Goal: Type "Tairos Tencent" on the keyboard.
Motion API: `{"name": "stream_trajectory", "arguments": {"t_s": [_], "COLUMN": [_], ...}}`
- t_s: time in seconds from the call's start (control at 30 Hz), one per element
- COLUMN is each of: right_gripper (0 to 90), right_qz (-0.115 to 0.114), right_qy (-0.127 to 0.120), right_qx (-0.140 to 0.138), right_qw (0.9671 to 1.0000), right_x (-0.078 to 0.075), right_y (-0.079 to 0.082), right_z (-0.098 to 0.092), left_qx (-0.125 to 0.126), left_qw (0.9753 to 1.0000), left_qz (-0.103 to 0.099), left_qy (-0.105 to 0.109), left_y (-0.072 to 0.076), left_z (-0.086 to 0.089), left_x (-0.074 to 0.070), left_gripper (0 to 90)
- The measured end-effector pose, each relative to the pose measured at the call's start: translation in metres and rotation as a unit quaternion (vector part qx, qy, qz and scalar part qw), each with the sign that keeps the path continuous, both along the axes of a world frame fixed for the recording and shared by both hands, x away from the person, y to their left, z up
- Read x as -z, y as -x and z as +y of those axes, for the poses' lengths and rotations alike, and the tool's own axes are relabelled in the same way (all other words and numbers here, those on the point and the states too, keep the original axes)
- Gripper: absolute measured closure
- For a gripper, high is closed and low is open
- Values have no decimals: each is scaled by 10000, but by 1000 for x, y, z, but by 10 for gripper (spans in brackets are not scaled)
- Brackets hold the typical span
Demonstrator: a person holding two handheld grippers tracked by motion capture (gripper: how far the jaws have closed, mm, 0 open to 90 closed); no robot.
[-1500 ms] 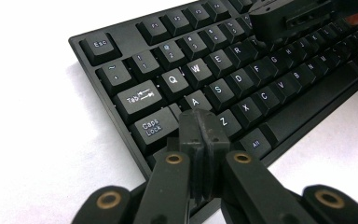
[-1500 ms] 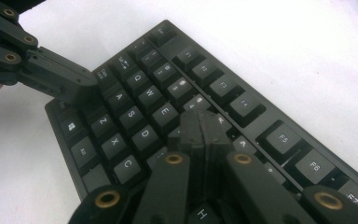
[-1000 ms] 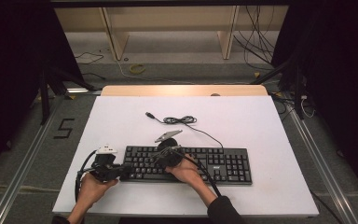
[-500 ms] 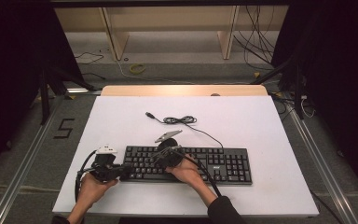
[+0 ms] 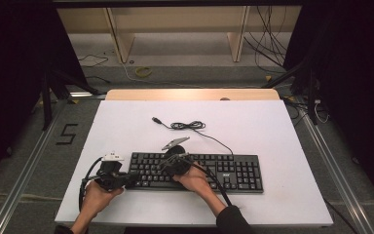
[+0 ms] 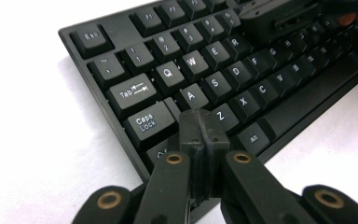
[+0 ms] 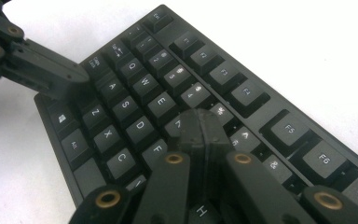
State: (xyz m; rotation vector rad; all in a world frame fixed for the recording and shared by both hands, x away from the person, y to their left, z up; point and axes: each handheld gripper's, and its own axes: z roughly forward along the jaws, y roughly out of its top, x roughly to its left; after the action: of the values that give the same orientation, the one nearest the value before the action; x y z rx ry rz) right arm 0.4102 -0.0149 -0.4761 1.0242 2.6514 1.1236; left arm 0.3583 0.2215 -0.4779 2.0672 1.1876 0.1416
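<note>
Both grippers are held closed, empty: left (image 6: 200, 135) over Shift at keyboard (image 5: 233, 171) left end, right (image 7: 205, 135) over R/T. Keyboard's long axis runs left-right.

The keyboard (image 6: 223, 79) looks matt black plastic, lying on a smooth, matt white table (image 5: 272, 126).
</note>
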Motion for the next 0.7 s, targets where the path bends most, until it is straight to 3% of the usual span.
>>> {"name": "stream_trajectory", "arguments": {"t_s": [0.33,0.7], "right_gripper": [900,895], "right_qz": [0,-140], "right_qy": [-33,-473], "right_qx": [49,159], "right_qw": [10000,9987], "right_x": [0,-14], "right_y": [1,3], "right_z": [-1,-16], "left_qx": [9,-61], "left_qw": [10000,9994], "left_qz": [8,-232], "left_qy": [7,242], "left_y": [0,1], "left_z": [0,3], "left_x": [0,-9], "left_gripper": [896,863]}}
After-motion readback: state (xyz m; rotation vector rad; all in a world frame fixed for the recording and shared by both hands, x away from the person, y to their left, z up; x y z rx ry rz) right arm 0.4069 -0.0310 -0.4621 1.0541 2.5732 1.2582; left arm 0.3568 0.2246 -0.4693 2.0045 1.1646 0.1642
